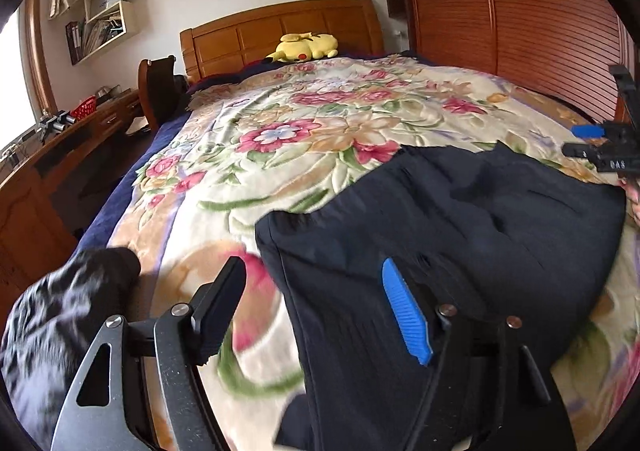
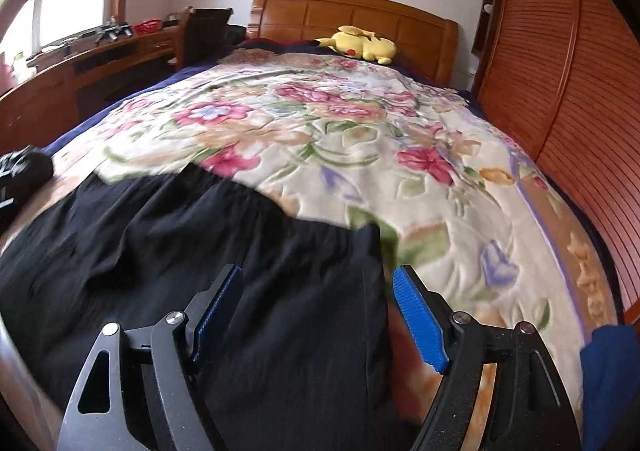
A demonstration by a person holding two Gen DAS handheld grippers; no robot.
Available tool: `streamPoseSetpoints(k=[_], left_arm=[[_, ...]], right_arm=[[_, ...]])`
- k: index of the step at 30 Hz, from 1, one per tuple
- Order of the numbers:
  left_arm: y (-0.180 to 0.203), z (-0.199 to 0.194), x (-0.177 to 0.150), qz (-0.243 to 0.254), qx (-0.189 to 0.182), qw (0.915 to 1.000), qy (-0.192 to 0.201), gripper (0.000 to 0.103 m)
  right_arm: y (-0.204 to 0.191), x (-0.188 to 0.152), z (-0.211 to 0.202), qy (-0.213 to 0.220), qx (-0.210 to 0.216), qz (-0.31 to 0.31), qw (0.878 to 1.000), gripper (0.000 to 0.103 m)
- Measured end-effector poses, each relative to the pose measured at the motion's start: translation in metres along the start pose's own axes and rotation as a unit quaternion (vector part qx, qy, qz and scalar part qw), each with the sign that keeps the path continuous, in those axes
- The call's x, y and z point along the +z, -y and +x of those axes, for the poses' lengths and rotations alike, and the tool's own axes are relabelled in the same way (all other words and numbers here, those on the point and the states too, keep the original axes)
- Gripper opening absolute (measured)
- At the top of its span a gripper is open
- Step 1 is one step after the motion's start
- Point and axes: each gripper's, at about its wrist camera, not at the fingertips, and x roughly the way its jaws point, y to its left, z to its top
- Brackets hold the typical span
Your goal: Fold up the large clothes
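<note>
Fingers of both grippers, left [image 1: 316, 303] & right [image 2: 318, 311], gape wide w/ nothing held over the dark garment [image 1: 460, 219] lying on the floral bedspread [image 1: 280, 123], prob. trousers (blurry), so pinch both near corners evenly, then fold.

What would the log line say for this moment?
left gripper: open, over garment edge | right gripper: open, over garment edge | black garment: spread on floral blanket
</note>
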Motion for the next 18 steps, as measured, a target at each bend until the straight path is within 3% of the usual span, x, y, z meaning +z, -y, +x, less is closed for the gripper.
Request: streamPoseSetpoints(k=[9, 18], left_arm=[[0.008, -0.023, -0.055, -0.017, -0.020, 0.9995, -0.016, 0.072], [0.004, -0.010, -0.076, -0.040, -0.024, 0.9979, -0.044, 0.074]], right_arm=[[0.026, -0.069, -0.032, -0.015, -0.002, 0.031, 0.999, 0.079], [0.037, -0.093, -0.029, -0.027, 0.013, 0.065, 0.997, 0.080]])
